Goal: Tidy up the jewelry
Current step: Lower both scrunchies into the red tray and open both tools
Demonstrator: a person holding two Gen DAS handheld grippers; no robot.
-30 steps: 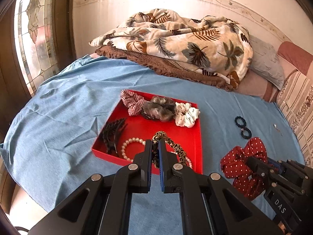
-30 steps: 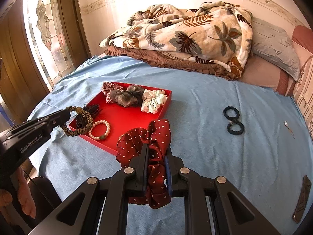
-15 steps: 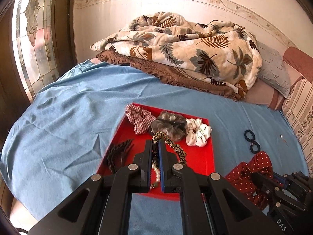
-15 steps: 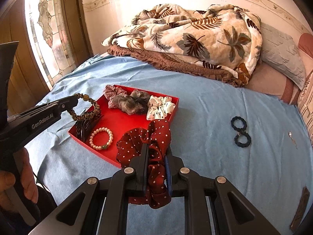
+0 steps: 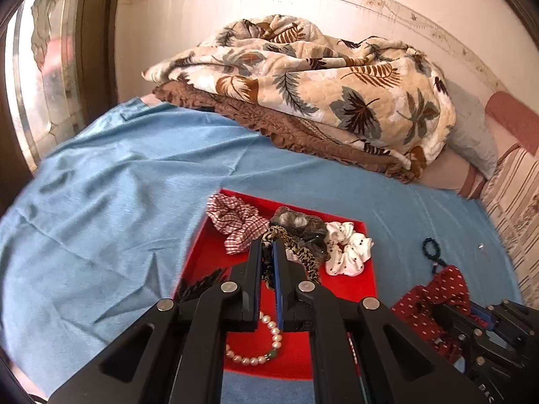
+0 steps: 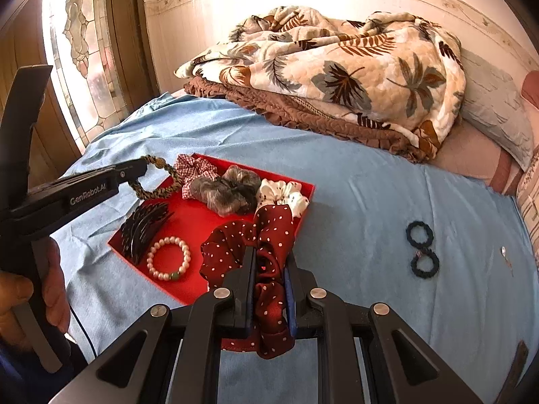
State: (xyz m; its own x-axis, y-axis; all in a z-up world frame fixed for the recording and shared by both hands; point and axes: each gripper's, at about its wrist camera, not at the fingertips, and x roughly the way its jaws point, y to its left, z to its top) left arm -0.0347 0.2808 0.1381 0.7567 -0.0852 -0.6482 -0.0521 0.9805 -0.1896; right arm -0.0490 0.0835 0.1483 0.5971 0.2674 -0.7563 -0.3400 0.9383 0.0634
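Holding the leopard-print band (image 6: 155, 181) pinched tight in my left gripper (image 5: 268, 262) above the far-left part of the red tray (image 6: 188, 224), I judge this piece about to go in. Already in the tray lie a black claw clip (image 6: 141, 232), pearl bracelet (image 6: 168, 258) and three scrunchies. My right gripper (image 6: 267, 269) is clamped on the polka-dot scrunchie (image 6: 269, 235) near the tray's right edge, and the dark hair ties (image 6: 421, 249) remain on the bed (image 6: 370, 202).

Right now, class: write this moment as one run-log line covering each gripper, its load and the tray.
left gripper: shut on leopard hair tie, above red tray | right gripper: shut on polka-dot scrunchie, at tray's near edge | neither released
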